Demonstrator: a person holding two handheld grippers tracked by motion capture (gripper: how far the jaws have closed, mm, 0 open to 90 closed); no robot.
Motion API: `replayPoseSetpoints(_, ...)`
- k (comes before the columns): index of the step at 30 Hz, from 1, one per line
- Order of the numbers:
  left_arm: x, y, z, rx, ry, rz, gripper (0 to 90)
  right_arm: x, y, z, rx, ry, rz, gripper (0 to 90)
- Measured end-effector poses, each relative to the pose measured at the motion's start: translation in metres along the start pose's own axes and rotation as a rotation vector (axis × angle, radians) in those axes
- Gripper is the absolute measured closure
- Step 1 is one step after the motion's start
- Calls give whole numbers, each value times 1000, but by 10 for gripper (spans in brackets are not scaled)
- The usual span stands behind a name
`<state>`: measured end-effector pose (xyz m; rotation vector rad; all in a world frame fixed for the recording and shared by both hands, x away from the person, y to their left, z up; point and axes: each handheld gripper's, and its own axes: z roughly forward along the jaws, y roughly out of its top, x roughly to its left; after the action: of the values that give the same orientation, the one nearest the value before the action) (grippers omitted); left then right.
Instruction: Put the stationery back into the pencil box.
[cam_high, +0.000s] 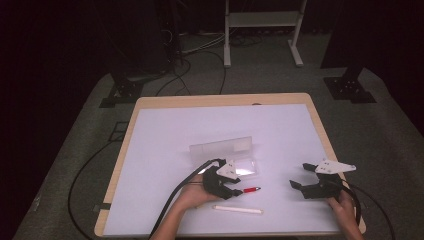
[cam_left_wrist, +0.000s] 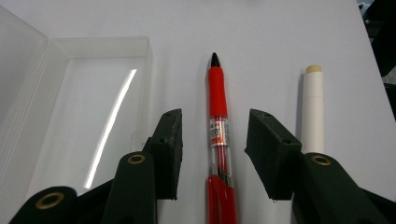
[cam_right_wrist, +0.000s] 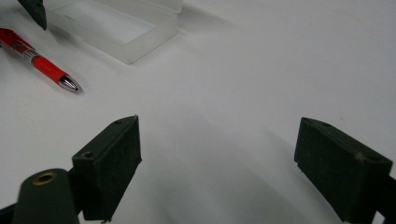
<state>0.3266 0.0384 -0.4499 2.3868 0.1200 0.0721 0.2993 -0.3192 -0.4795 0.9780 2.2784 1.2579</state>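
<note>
Two jaws of the left gripper (cam_left_wrist: 214, 154) stand apart on either side of a red pen (cam_left_wrist: 218, 140) that lies flat on the white bench (cam_high: 170, 130); neither jaw touches the pen. Just beside it on one side lies a white stick (cam_left_wrist: 313, 112), and on the other side an open clear plastic case (cam_left_wrist: 88, 107), its lid folded back. The right gripper (cam_right_wrist: 219, 168) is wide open and holds nothing, well apart from the pen, over bare bench.
</note>
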Motion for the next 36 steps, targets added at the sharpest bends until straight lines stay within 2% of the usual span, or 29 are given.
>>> replayPoseSetpoints(2,1,-1,2,-9,-15,-4,548,0,0,0,0,-2,-1,138)
replayPoseSetpoints(11,1,-1,8,21,-10,-3,573,1,0,0,1,-3,-6,138)
replayPoseSetpoints(18,2,0,11,59,-17,6,624,1,0,0,1,-3,-2,138)
replayPoseSetpoints(27,0,1,14,67,-28,19,686,1,0,0,1,-4,-8,138)
replayPoseSetpoints(36,0,3,16,87,-20,34,732,1,0,0,2,-4,-9,138)
